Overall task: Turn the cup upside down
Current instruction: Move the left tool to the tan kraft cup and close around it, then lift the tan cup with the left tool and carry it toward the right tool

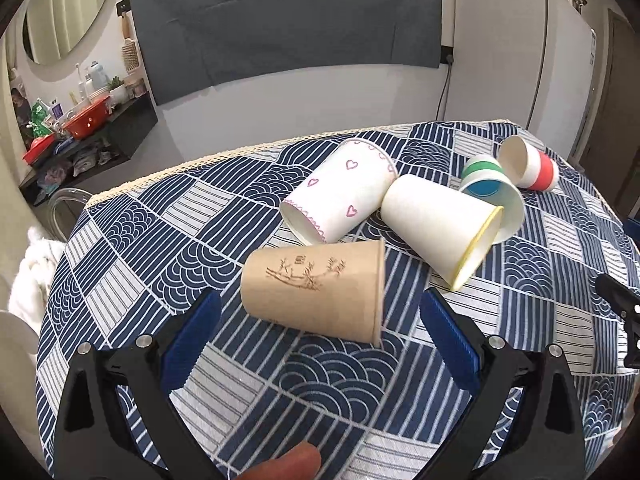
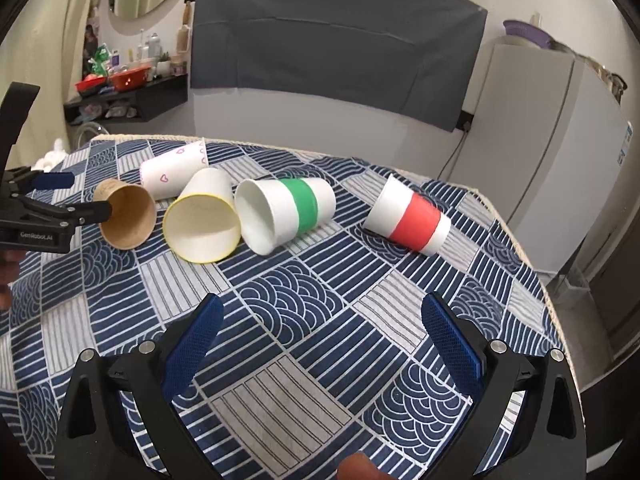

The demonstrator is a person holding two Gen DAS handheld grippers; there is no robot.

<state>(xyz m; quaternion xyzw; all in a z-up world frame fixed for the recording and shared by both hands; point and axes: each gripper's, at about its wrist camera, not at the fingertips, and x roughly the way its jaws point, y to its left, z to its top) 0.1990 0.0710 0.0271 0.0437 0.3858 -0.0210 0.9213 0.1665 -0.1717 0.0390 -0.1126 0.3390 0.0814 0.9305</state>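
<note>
Five paper cups lie on their sides on the bench (image 1: 132, 264). The brown cup (image 1: 316, 288) is nearest the left tongs (image 1: 320, 332), which stand wide open with the cup between their blue pads, not yet touching. In the left wrist view its mouth points to 3 o'clock. I would close gently across the mid-wall, since thin paper crushes easily, then lift and rotate until the rim faces down. The right tongs (image 2: 320, 336) hang open and empty over bare cloth.
</note>
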